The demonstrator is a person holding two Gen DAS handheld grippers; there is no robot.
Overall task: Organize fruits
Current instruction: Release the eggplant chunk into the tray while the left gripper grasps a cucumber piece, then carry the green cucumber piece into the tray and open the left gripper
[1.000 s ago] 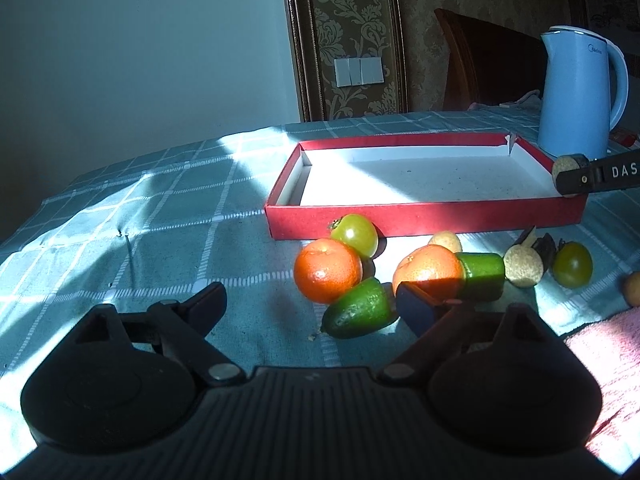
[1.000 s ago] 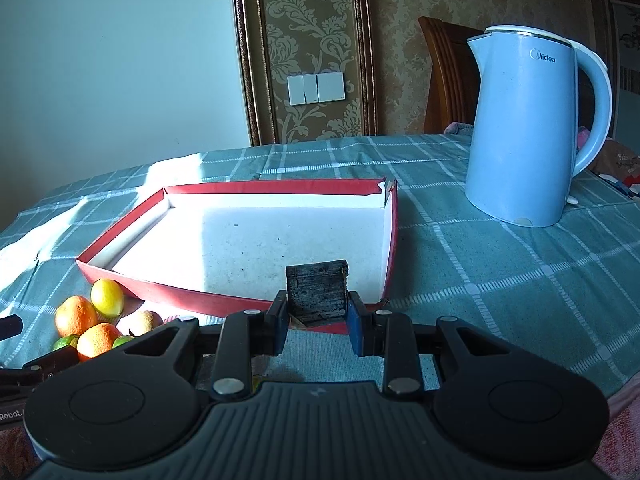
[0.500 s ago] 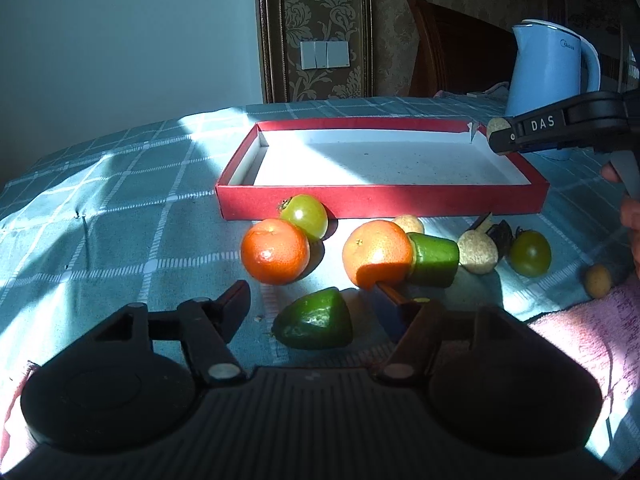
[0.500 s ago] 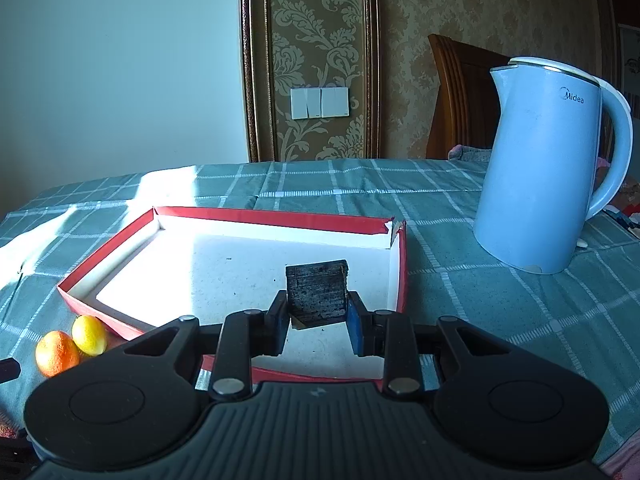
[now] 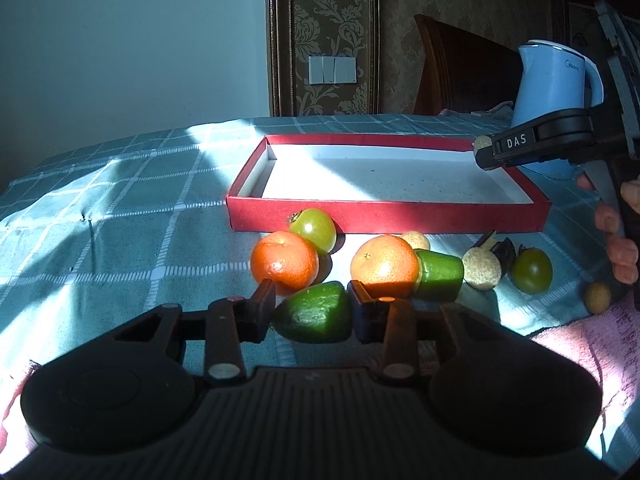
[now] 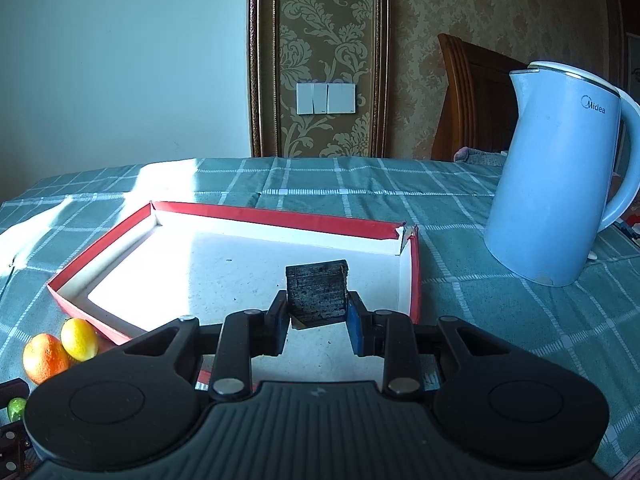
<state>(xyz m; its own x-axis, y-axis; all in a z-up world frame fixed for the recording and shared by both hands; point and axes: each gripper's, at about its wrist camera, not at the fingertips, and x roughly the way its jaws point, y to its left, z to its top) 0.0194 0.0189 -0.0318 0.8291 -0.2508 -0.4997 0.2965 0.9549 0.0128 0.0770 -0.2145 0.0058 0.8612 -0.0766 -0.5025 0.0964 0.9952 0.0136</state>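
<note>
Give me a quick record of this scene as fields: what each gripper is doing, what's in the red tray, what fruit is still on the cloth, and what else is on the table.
left gripper: jaws just closed on the green cucumber piece, which lies on the checked tablecloth
right gripper: shut on a dark block, held over the tray
red tray: no fruit inside
fruit on cloth: two oranges, two green tomatoes, second cucumber piece, small pale round fruits
other: blue kettle right of tray
</note>
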